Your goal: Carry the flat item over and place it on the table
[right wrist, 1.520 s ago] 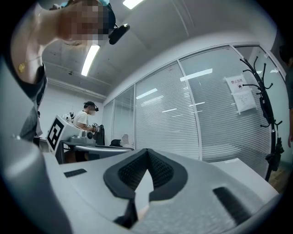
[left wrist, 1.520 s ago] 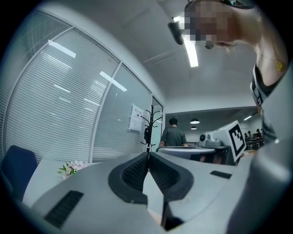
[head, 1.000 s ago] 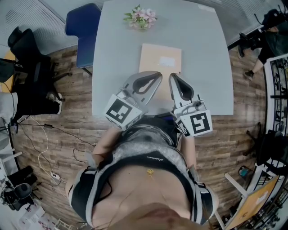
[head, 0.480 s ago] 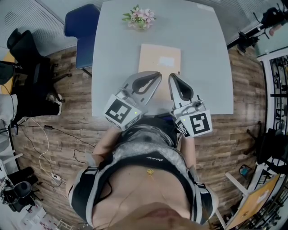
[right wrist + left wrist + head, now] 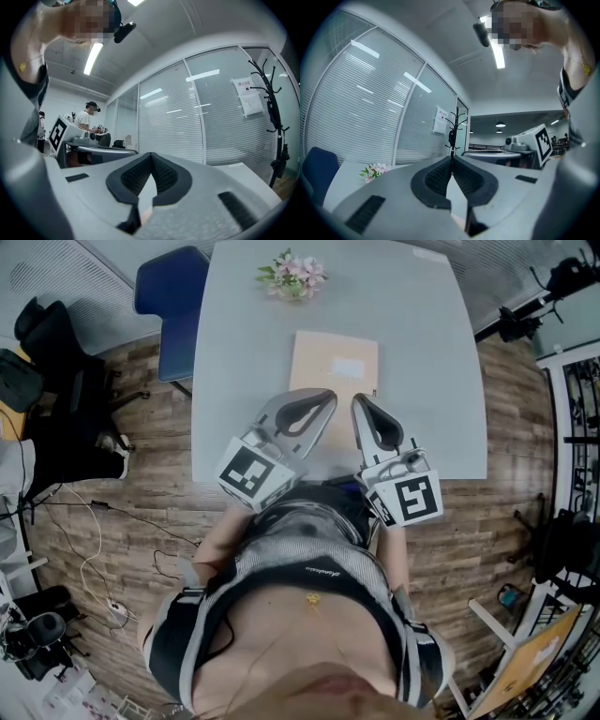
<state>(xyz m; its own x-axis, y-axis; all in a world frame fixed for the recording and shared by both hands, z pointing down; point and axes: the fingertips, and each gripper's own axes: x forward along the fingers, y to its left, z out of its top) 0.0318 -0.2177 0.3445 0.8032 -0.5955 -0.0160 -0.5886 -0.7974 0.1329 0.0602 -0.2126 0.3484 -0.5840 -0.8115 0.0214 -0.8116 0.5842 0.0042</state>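
Observation:
A flat tan envelope (image 5: 335, 362) with a white label lies on the grey table (image 5: 422, 352), past both grippers. My left gripper (image 5: 327, 398) hangs over the table's near edge, its jaws shut with nothing between them. Its tip overlaps the envelope's near left corner in the head view. My right gripper (image 5: 360, 402) is beside it, also shut and holding nothing, its tip by the envelope's near right corner. In the left gripper view the left gripper (image 5: 451, 158) has its pads pressed together, as does the right gripper (image 5: 150, 156) in the right gripper view.
A small bunch of pink flowers (image 5: 292, 276) stands at the table's far side, also seen as flowers (image 5: 375, 169). A blue chair (image 5: 172, 306) is at the table's left. Black office chairs (image 5: 56, 381) and cables lie on the wooden floor. A coat rack (image 5: 276, 117) stands by the blinds.
Both grippers and the envelope have stayed still. A person at the head view's far right edge has gone out of view.

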